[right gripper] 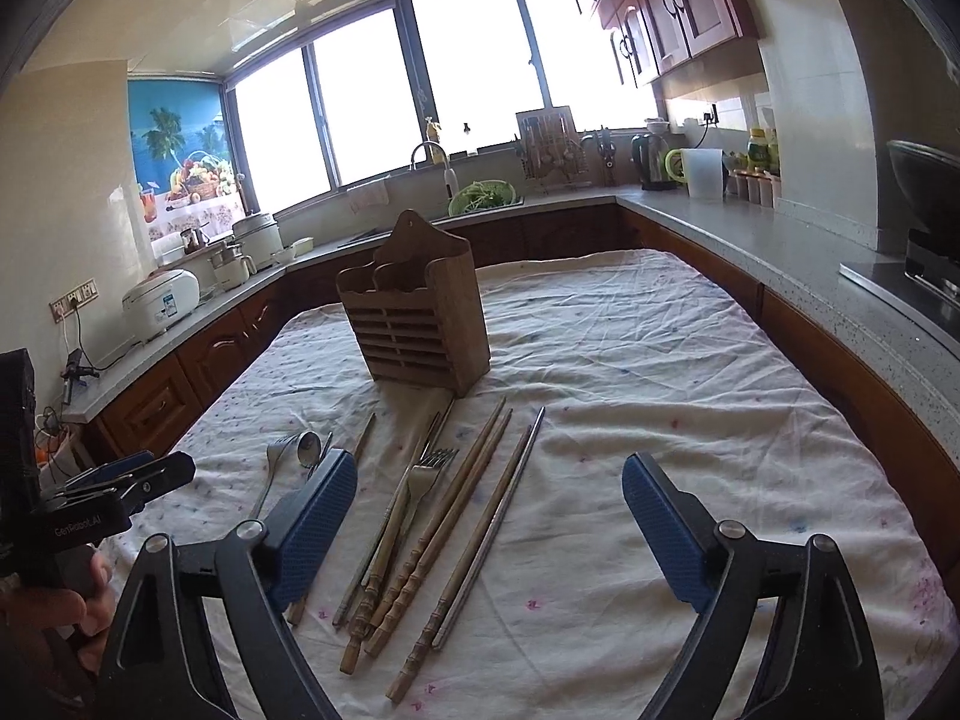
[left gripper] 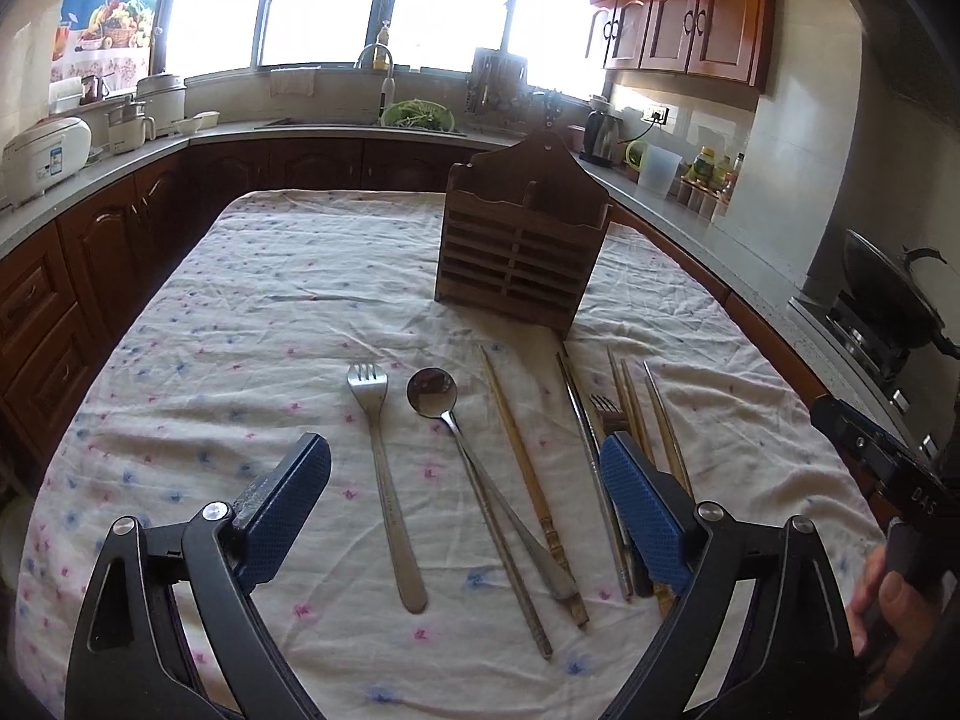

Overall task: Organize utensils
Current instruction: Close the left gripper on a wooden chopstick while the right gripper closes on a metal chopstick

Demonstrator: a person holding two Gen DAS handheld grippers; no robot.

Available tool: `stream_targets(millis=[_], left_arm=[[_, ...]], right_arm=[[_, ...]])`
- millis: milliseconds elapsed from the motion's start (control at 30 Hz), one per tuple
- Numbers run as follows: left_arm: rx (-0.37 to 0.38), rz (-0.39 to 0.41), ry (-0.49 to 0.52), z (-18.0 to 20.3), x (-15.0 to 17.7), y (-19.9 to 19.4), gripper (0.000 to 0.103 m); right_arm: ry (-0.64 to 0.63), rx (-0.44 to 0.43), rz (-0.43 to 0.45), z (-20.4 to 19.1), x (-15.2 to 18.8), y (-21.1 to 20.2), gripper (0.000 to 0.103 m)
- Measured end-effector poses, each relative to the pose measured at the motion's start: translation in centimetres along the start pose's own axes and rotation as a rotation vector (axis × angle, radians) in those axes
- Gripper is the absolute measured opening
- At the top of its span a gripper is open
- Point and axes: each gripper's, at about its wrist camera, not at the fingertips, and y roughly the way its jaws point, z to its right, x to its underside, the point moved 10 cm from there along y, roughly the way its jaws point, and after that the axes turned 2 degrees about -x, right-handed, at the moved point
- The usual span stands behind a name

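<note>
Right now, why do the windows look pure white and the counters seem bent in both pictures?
Left wrist view: the windows are blown out by daylight, and the wooden holder shows its shaded side. The fisheye lens bows the counter. Right wrist view: same white glare in the windows, and the counter edge curves; the chopsticks stay sharp.

Two forks are counted, one (left gripper: 384, 480) beside the single spoon (left gripper: 433, 391) and one (right gripper: 427, 468) among the chopsticks (right gripper: 420, 546); one wooden holder (left gripper: 522, 246) is seen; the chopstick count cannot be settled
</note>
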Motion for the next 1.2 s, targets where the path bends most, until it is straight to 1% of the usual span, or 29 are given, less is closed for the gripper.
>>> stream_targets(millis=[67, 100, 167, 233, 300, 333, 367, 467, 533, 633, 700, 767, 833, 867, 900, 1033, 1100, 1133, 1200], left_arm=[[0.015, -0.031, -0.001, 0.2, -0.4, 1.2, 0.084], [0.02, -0.046, 0.004, 0.4, -0.6, 1.8, 0.08], [0.029, -0.076, 0.014, 0.7, -1.0, 3.0, 0.076], [0.041, -0.107, 0.022, 1.1, -1.3, 4.3, 0.072], [0.053, -0.142, 0.029, 1.4, -1.6, 5.6, 0.06], [0.057, -0.158, 0.032, 1.5, -1.8, 6.3, 0.057], [0.06, -0.174, 0.034, 1.6, -1.9, 7.0, 0.054], [0.075, -0.22, 0.033, 2.0, -2.2, 9.0, 0.053], [0.072, -0.239, 0.045, 2.2, -2.4, 10.1, 0.053], [0.077, -0.271, 0.061, 2.8, -2.7, 11.9, 0.051], [0.073, -0.294, 0.072, 3.1, -2.8, 13.1, 0.047], [0.077, -0.314, 0.08, 3.2, -2.7, 14.2, 0.043], [0.072, -0.336, 0.088, 3.4, -2.5, 15.2, 0.04], [0.067, -0.347, 0.091, 3.4, -2.4, 15.8, 0.038], [0.062, -0.358, 0.093, 3.3, -2.3, 16.3, 0.035], [0.041, -0.39, 0.101, 2.9, -1.8, 17.8, 0.031], [0.046, -0.413, 0.105, 2.8, -1.5, 18.3, 0.026], [0.048, -0.423, 0.107, 2.8, -1.3, 18.5, 0.025], [0.044, -0.419, 0.126, 2.9, -1.4, 18.6, 0.025]], right_arm=[[0.024, -0.002, -0.031, 0.5, -0.3, 1.2, 0.074], [0.031, 0.001, -0.048, 0.8, -0.5, 1.8, 0.071], [0.051, 0.002, -0.076, 1.4, -0.9, 3.0, 0.06], [0.072, 0.003, -0.106, 2.0, -1.2, 4.4, 0.052], [0.086, 0.003, -0.133, 2.4, -1.3, 5.8, 0.047], [0.094, 0.003, -0.15, 2.6, -1.3, 6.5, 0.044], [0.106, -0.003, -0.168, 2.7, -1.3, 7.3, 0.042], [0.131, -0.012, -0.218, 3.1, -1.2, 9.4, 0.039], [0.137, -0.008, -0.245, 3.3, -1.0, 10.8, 0.037], [0.15, -0.003, -0.284, 3.7, -0.6, 12.7, 0.036], [0.157, 0.006, -0.31, 4.1, -0.3, 14.0, 0.033], [0.168, 0.014, -0.33, 4.5, 0.0, 15.0, 0.028], [0.17, 0.026, -0.345, 4.9, 0.2, 15.9, 0.024], [0.173, 0.03, -0.353, 5.1, 0.3, 16.3, 0.02], [0.173, 0.035, -0.361, 5.2, 0.5, 16.7, 0.019], [0.172, 0.042, -0.396, 5.7, 0.8, 18.4, 0.016], [0.157, 0.049, -0.415, 5.6, 1.0, 19.0, 0.014], [0.148, 0.053, -0.427, 5.6, 1.2, 19.3, 0.013], [0.123, 0.067, -0.433, 5.5, 1.3, 19.7, 0.011]])
